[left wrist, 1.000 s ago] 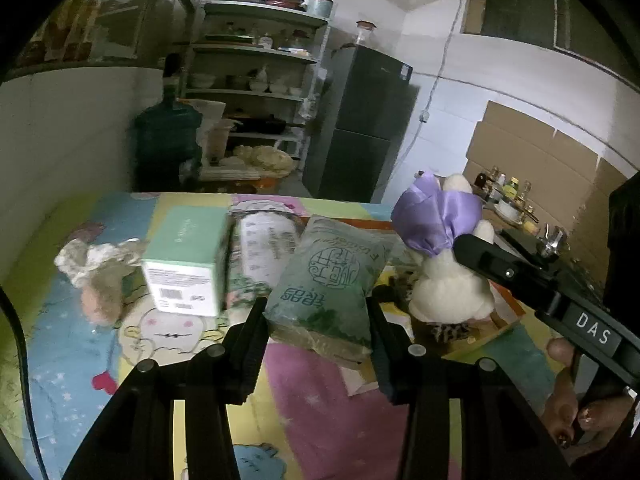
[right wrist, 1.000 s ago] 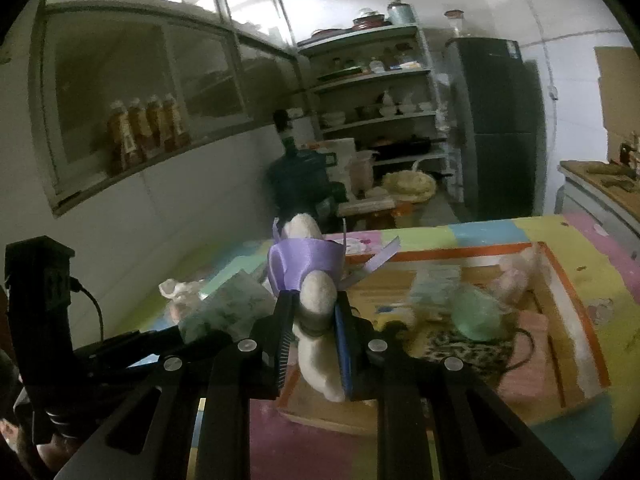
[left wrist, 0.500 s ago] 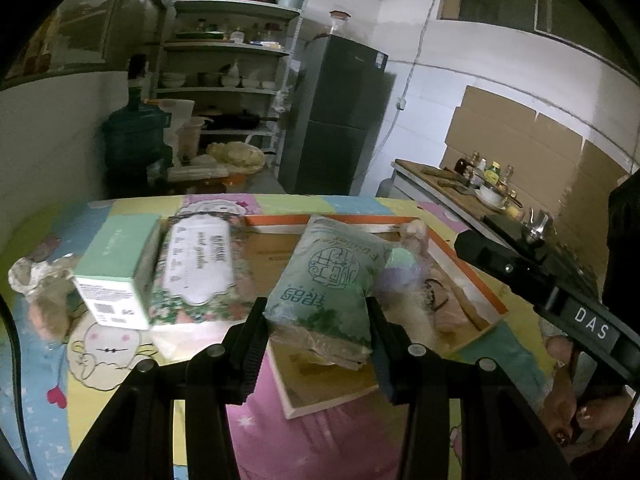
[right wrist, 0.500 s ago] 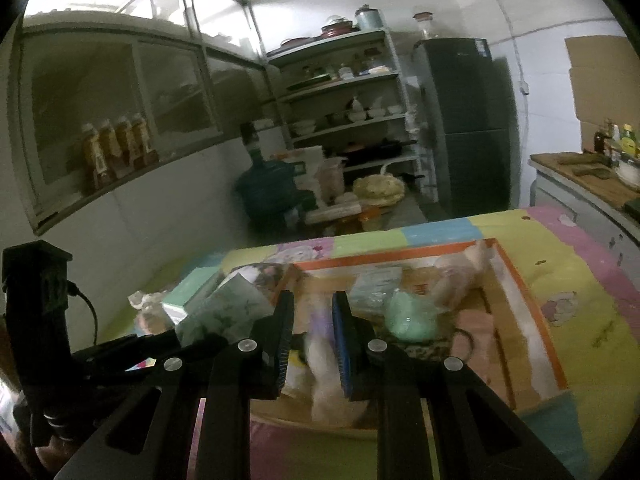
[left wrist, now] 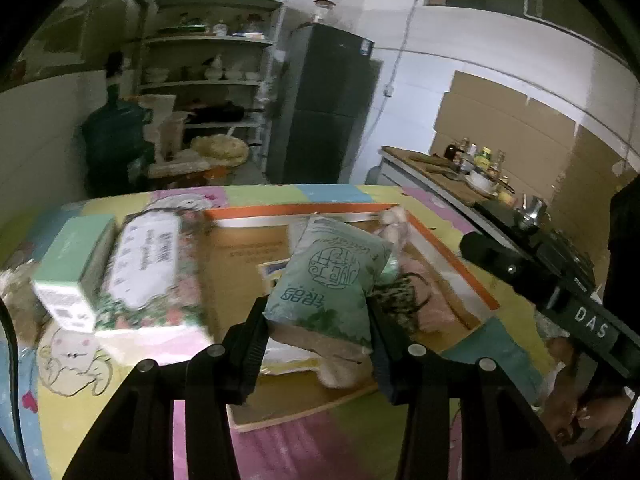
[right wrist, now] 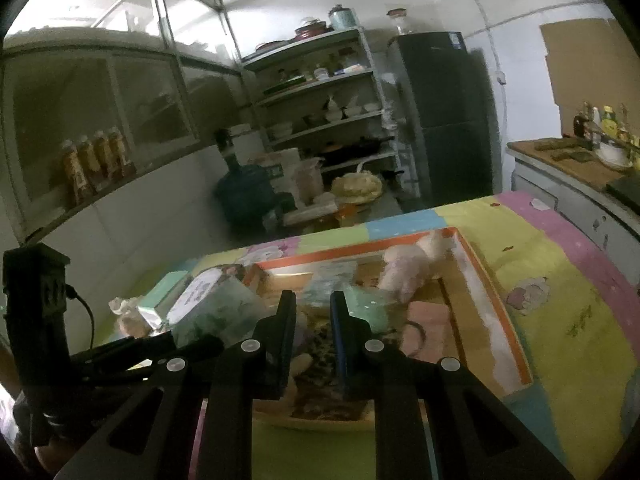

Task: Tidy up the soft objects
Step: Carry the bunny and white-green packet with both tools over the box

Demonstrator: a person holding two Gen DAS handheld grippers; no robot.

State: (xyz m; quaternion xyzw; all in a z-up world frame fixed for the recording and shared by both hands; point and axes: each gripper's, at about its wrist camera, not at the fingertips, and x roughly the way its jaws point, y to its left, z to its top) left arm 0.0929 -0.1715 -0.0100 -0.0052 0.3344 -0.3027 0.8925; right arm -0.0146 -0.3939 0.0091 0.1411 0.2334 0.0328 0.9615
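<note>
My left gripper (left wrist: 316, 316) is shut on a green tissue pack (left wrist: 328, 276), held over the near part of the orange-rimmed cardboard tray (left wrist: 288, 210). The same pack shows at the left of the right wrist view (right wrist: 216, 312). My right gripper (right wrist: 314, 308) has its jaws close together over the tray (right wrist: 516, 344). The white plush toy (right wrist: 301, 363) hangs low between the fingers, mostly hidden behind the left one; its purple bow barely shows. In the tray lie a pink plush (right wrist: 404, 272), a pale green soft item (right wrist: 368, 308) and a leopard-print piece (left wrist: 400, 296).
Left of the tray, a floral wipes pack (left wrist: 148, 264) and a mint box (left wrist: 72, 268) lie on the colourful mat, with a cream toy (right wrist: 124, 308) beyond them. A counter with bottles (left wrist: 472, 160) runs along the right. A fridge (left wrist: 328, 108) and a water jug (left wrist: 112, 140) stand behind.
Both grippers moved right, over the tray. The white plush, upright in front of the right fingers before, has sunk low between them. The mint box and wipes slid left in the left wrist view.
</note>
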